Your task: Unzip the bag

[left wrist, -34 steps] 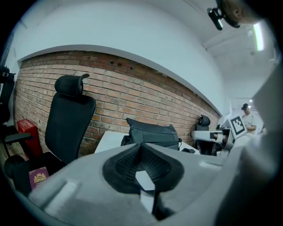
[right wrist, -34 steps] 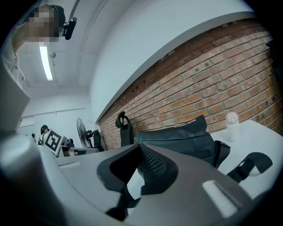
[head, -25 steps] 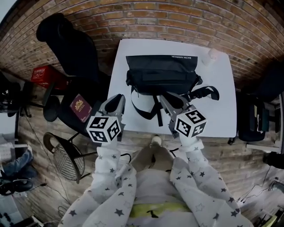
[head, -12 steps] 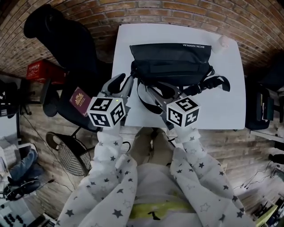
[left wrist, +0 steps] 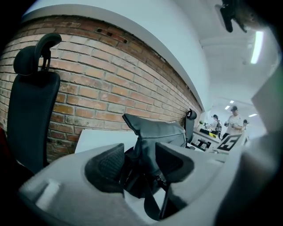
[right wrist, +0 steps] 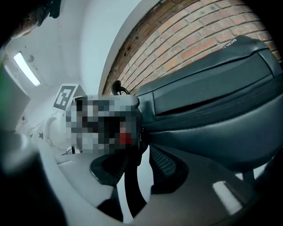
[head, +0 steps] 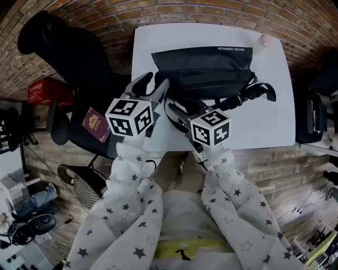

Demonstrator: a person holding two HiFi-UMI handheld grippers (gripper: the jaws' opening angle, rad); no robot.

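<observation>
Black bag (head: 203,66) lies on white desk (head: 264,121), on the far half near the brick wall (head: 105,16), long side along the far edge. Its straps (head: 174,113) trail toward the near edge.

Left gripper (head: 154,84) is at the bag's left end. Its jaws have just been opening and stand wide apart. In the left gripper view the bag's end (left wrist: 154,130) sits between the pads (left wrist: 106,165), not squeezed.

Right gripper (head: 185,112) is at the bag's near side. Its jaws have also just been opening and are released. A strap (right wrist: 131,185) runs between the pads (right wrist: 163,165) with desk showing on both sides.

Office chair (head: 68,58) stands off the desk's left edge, with a dark red booklet (head: 95,124) on its seat.
</observation>
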